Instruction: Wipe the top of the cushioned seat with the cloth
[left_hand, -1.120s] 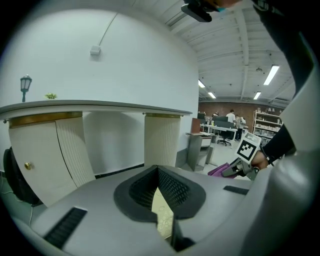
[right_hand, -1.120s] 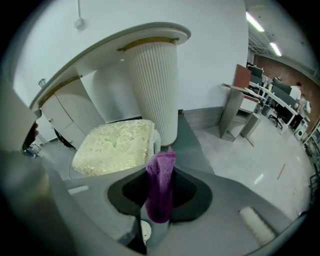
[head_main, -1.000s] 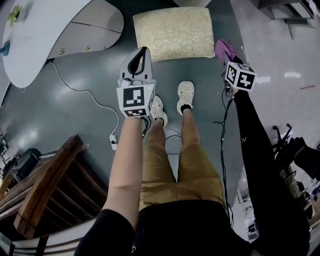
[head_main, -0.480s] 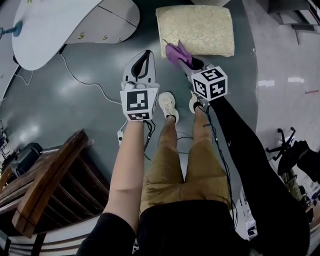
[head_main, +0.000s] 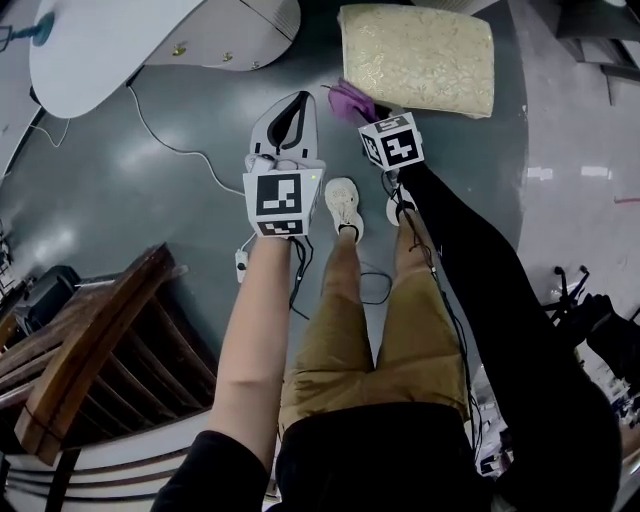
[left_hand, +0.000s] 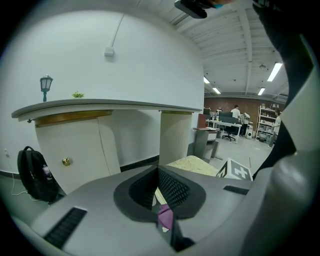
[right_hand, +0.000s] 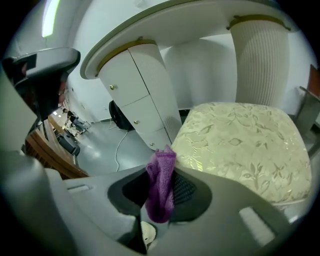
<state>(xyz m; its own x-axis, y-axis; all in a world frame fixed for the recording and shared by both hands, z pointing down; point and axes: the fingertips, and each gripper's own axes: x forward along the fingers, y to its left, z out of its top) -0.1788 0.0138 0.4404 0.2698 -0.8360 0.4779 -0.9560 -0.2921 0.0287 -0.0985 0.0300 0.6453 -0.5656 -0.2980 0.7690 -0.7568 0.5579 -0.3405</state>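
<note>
Purple cloth (right_hand: 160, 186): clamped between the jaws of right tool (head_main: 360, 112), just beside seat's near corner.
Cushioned seat (head_main: 420, 55): cream, leaf-patterned top, next to white bench (head_main: 110, 40).
Left tool (left_hand: 161, 202): jaws closed together, holding nothing.

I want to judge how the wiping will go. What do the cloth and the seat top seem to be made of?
The cloth: purple, probably a soft knit or microfibre; it looks fuzzy and hangs limp. The seat: cream woven fabric, perhaps brocade, slightly glossy; a leaf pattern shows, and the top bulges like padding.
</note>
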